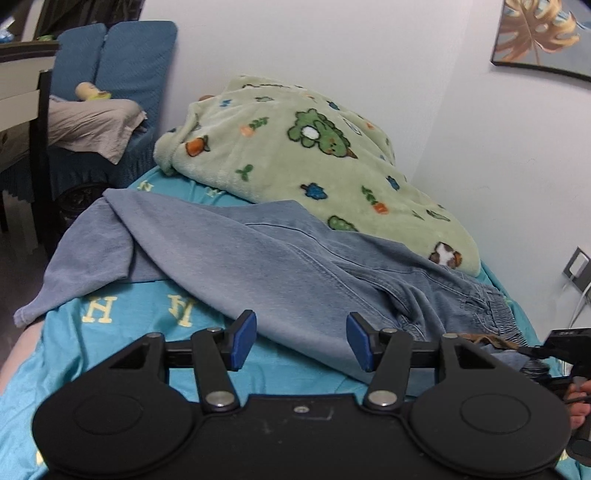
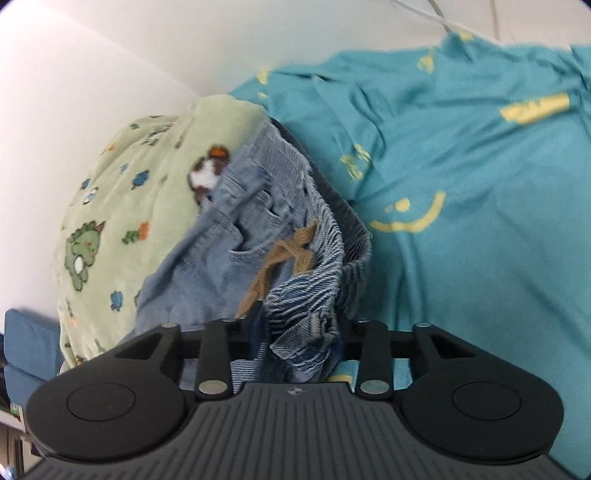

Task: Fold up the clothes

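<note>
Two pads hidden, right gripper (image 2: pixel 299 332) in jeans (image 2: pixel 295 295)

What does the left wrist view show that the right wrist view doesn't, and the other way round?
Only the left wrist view: the jeans leg spread across the bed, a grey-blue shirt, the open left gripper over the denim, and a framed leaf picture. Only the right wrist view: the elastic waistband with its tan drawstring, bunched between the right gripper fingers. Both: green printed blanket, teal sheet, white wall.
</note>
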